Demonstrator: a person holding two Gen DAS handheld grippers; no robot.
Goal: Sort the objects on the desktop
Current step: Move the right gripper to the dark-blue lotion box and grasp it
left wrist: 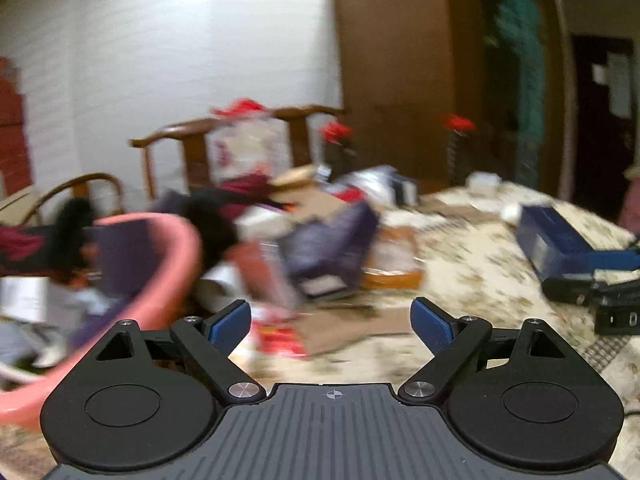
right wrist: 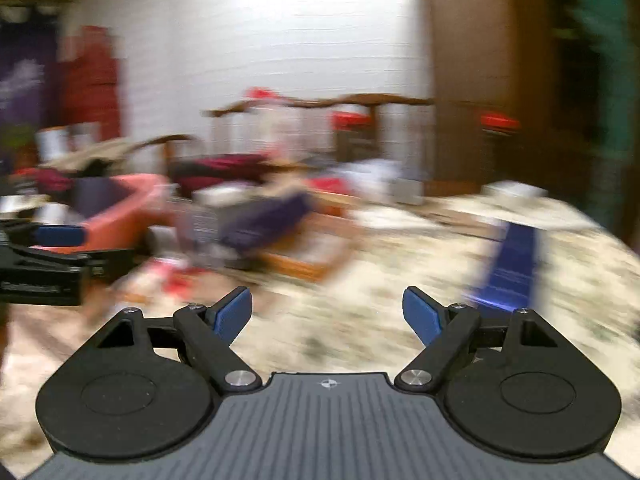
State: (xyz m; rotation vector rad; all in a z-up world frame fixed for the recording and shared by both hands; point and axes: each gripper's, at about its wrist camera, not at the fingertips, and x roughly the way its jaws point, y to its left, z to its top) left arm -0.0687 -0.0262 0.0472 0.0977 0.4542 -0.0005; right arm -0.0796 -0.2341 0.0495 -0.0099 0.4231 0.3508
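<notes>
White brick wall and wooden chairs behind, floral-cloth worktop (left wrist: 460, 248) piled with blurry boxes at 11 o'clock beside a pink basin (left wrist: 168, 264), and both left gripper (left wrist: 331, 322) and right gripper (right wrist: 327, 314) hang wide and empty, probably ready to grab clutter.

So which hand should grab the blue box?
Probably right. The blue box sits just ahead of the open, empty right gripper; from the left gripper it lies far off to the side.
</notes>
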